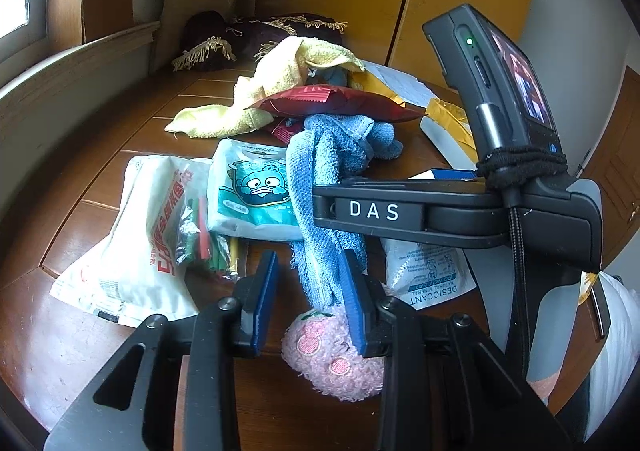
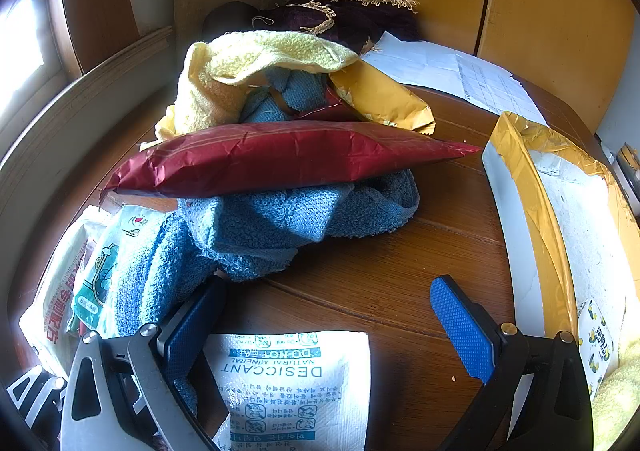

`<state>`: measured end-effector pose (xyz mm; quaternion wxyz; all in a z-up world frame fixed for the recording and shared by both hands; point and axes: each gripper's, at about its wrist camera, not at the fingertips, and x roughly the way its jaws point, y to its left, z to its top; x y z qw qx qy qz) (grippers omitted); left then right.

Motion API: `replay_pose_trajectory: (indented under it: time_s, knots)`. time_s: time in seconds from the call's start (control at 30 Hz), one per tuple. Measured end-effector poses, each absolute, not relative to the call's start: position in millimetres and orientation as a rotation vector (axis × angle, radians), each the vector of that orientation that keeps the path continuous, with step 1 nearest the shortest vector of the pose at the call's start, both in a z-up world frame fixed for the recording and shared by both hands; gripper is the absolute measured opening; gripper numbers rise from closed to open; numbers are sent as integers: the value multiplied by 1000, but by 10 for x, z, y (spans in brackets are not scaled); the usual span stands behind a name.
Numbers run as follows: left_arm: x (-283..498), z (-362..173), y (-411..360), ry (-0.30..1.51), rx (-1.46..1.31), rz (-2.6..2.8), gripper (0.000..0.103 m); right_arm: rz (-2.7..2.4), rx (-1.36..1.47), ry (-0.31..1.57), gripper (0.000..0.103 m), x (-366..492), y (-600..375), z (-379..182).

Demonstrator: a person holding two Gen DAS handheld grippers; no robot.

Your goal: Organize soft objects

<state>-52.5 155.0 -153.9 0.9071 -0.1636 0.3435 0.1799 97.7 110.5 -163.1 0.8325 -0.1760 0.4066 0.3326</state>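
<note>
- Nearest the left lens: left gripper, jaws partly apart and opening a little, with a strip of the blue towel running between the fingers and lying against the right-hand pad; no firm pinch visible from the other pad.
- Just beneath those fingers: pink plush toy, on the wooden table, under the towel's frayed end.
- Long axis of that towel strip: straight away from the left tongs, rising from the fingertips toward the crumpled bulk farther back, so roughly in line with the fingers rather than across them.
- Nearest the right lens: right gripper, spread wide, nothing between the pads, hovering over the desiccant packet, which lies flat right below.
- From the right tongs, towel bulk ahead and to the left, one fold touching the outer side of the left finger; the other finger well clear over bare wood.
- Probably the left hand the nearer one for the towel, already astride it; the right better placed for the packet.
- Beside the towel, to the left: cartoon-print packet and white printed bag.
- Farther on: red foil pouch resting on top of the towel heap, likely to slide if the towel is drawn out.
- Farthest: yellow towel draped over the pile, dark fringed cloth behind.
</note>
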Motion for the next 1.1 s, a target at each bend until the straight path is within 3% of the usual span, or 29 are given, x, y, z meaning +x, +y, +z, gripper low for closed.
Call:
replay_pose_trajectory:
  time_s: [0.17, 0.27, 1.0, 1.1]
  knots:
    - [-515, -1533, 1546, 715, -345, 361, 33, 706, -373, 862, 103, 978, 1106, -1629]
    - [-514, -1530, 1546, 714, -362, 335, 45, 706, -373, 862, 103, 980, 1107, -1627]
    - [-712, -1392, 1835, 686, -470, 278, 47, 705, -367, 863, 103, 985, 1106, -1633]
    - [-868, -1330, 1920, 645, -465, 305, 55, 696, -367, 863, 103, 991, 1113, -1636]
